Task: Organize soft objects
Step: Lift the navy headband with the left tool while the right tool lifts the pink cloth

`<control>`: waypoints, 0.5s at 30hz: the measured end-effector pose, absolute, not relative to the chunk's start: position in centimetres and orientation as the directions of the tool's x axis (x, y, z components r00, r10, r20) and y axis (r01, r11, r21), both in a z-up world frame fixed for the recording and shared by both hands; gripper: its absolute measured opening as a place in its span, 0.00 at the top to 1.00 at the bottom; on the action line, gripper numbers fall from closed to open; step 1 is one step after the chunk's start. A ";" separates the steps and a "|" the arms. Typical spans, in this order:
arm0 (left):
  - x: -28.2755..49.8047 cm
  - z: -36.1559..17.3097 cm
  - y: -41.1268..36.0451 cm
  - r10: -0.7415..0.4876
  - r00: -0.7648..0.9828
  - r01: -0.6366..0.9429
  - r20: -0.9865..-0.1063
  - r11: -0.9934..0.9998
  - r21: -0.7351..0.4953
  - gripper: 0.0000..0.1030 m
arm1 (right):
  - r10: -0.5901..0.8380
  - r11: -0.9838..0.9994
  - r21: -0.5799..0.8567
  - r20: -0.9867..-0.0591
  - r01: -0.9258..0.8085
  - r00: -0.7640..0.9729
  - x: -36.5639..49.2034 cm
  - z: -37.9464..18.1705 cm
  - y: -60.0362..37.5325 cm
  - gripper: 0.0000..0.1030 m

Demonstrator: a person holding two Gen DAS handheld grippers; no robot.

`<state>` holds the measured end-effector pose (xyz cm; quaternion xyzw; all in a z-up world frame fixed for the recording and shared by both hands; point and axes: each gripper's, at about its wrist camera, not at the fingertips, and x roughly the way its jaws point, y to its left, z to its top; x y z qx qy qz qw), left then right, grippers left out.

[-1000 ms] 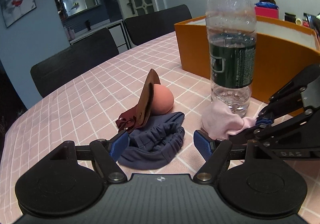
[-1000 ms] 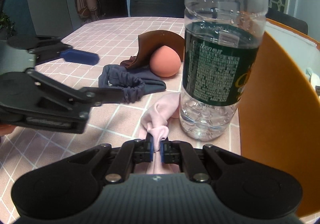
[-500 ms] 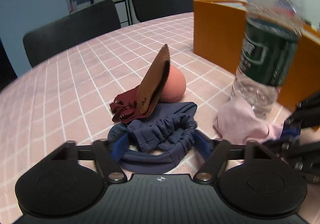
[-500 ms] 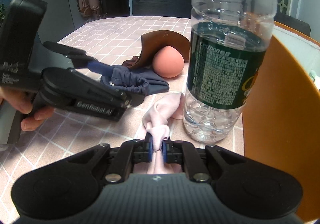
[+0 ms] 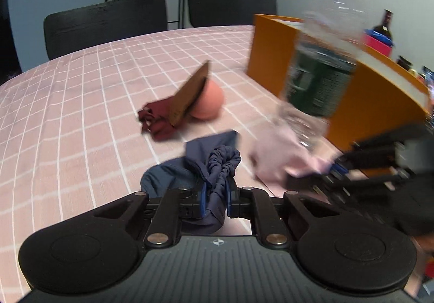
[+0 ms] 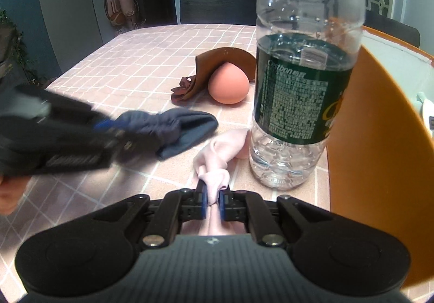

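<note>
Left wrist view shows the change plainly: a second ago the left gripper (image 5: 215, 198) stood wide open around the navy cloth (image 5: 217, 162), and now its jaws are closing with the gathered elastic edge bunched between the blue pads, which already press on the fabric. The navy cloth has been drawn nearer the camera and away from the maroon cloth (image 5: 156, 120), the brown leather piece (image 5: 190, 97) and the peach sponge (image 5: 210, 101), which lie where they lay before on the pink checked tablecloth (image 5: 81, 118). The right gripper (image 6: 213, 198) has not shifted; it stays clenched on a fold of the pale pink cloth (image 6: 217, 151), whose far end lies against the foot of the water bottle (image 6: 301, 80). With both hands now gripping a soft item, I judge the next step to be lifting them toward the orange box (image 6: 379, 140) just beside the bottle. The bottle's green label reads roughly "Cestbon", with small print too fine to read. Lettering on the left gripper's side is blurred here.
</note>
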<state>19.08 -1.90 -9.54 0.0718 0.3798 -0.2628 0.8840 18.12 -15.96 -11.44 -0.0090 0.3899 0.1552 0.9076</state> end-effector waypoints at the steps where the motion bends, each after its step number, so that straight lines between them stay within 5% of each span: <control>1: 18.3 -9.4 -1.8 -0.414 0.564 0.526 -0.715 0.847 -0.075 0.86 | 0.279 0.951 0.109 -0.708 -0.290 0.648 17.9 -11.3 -16.1 0.95; 9: 13.0 -8.3 -2.5 -0.424 0.549 0.562 -0.720 0.825 -0.058 0.84 | 0.286 0.949 0.118 -0.709 -0.292 0.644 15.4 -10.9 -16.6 0.95; 14: 12.1 -8.7 -3.0 -0.352 0.621 0.530 -0.701 0.847 0.044 0.63 | 0.290 0.949 0.124 -0.707 -0.290 0.645 14.7 -10.8 -16.7 0.95; 15: 12.0 -8.7 -2.9 -0.338 0.637 0.515 -0.692 0.855 0.057 0.47 | 0.291 0.949 0.126 -0.706 -0.291 0.645 14.7 -10.8 -16.7 0.95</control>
